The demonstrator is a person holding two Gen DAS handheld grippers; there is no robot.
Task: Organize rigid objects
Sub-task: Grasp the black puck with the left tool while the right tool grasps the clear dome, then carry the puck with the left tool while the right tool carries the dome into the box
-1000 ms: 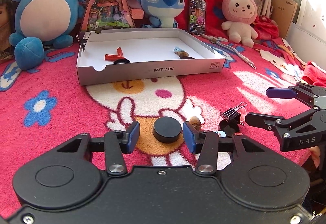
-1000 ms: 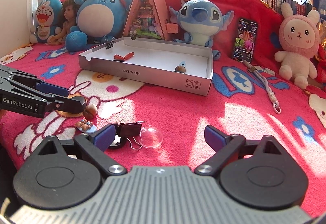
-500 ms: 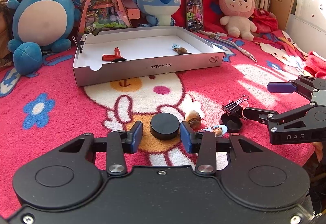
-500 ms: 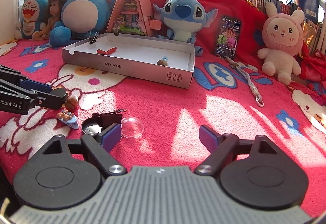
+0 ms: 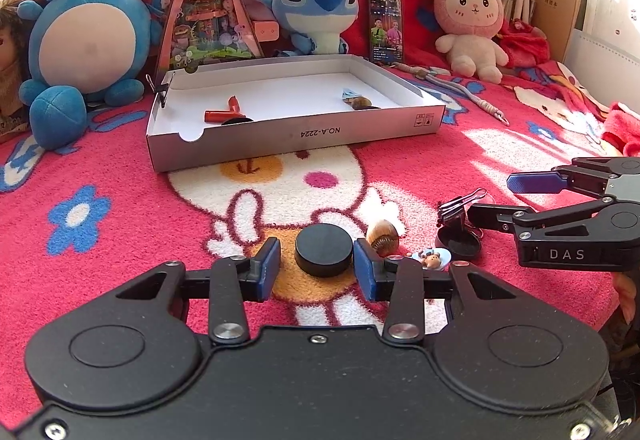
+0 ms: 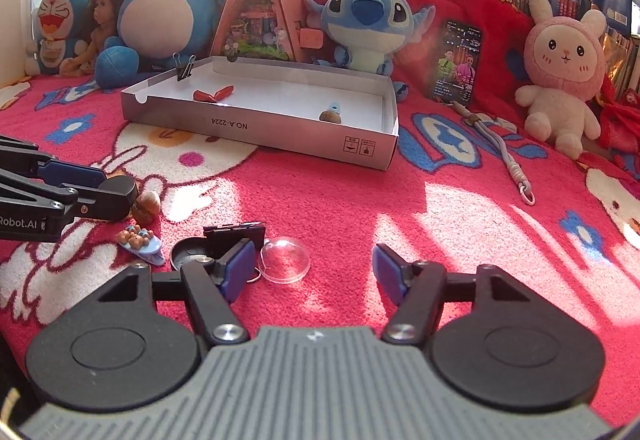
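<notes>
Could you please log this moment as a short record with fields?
surface: red cartoon blanket
box: white cardboard tray, holding a red piece and a small brown figure
left gripper: open, straddling a black puck, pads not pressing
right gripper: open, jaws just closing, nothing between them
loose nearby: binder clip, clear dome

A black puck [image 5: 323, 249] sits untouched between the open left tongs [image 5: 316, 268].
</notes>
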